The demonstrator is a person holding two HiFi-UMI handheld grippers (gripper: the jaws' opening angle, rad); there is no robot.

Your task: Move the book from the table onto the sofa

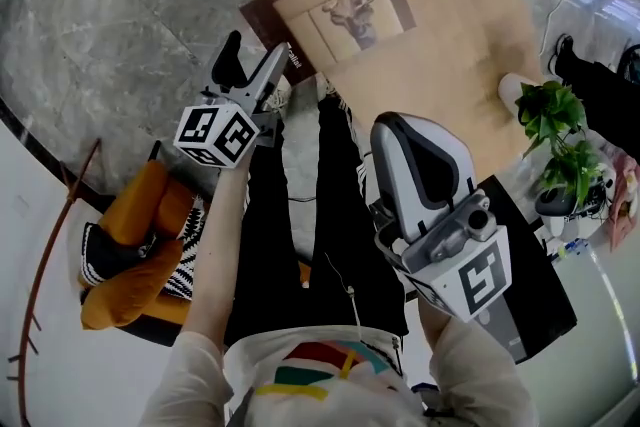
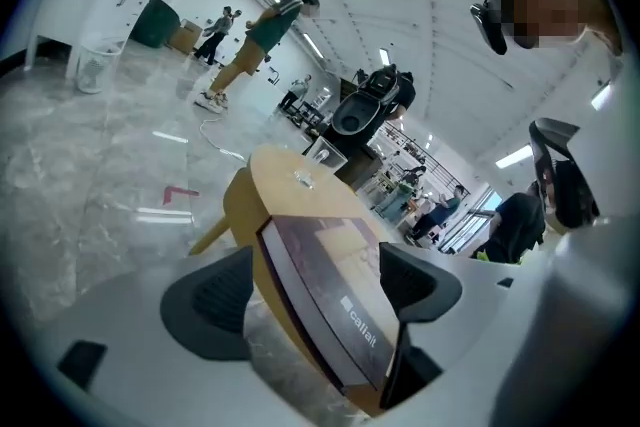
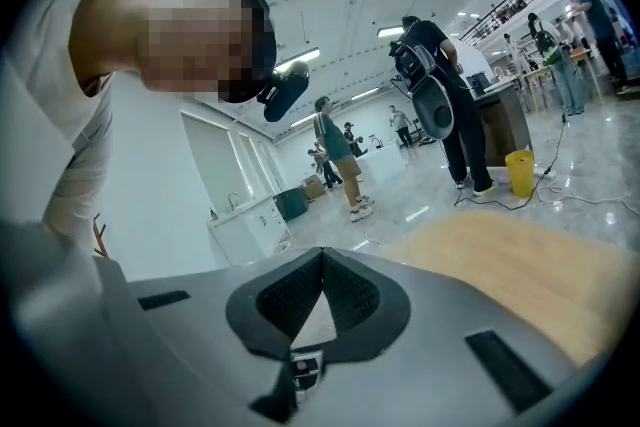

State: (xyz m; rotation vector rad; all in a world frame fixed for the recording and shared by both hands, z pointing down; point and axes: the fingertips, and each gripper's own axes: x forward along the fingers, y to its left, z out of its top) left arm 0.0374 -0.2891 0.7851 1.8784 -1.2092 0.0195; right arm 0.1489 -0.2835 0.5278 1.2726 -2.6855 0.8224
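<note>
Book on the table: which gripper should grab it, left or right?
Left, probably. The left gripper has its jaws apart with a corner of the book between them, not yet pinched. The right gripper has its jaws together, and its view shows only bare table.

Book [image 1: 335,10] dk brown w/ tan panel, table [image 1: 445,65] lt wood, sofa [image 1: 130,215] orange, floor [image 1: 100,15] grey marble.

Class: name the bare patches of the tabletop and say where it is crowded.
Bare: the table right of the book, toward the potted plant. Crowded: the near left edge, with the book and the left gripper at its corner.
</note>
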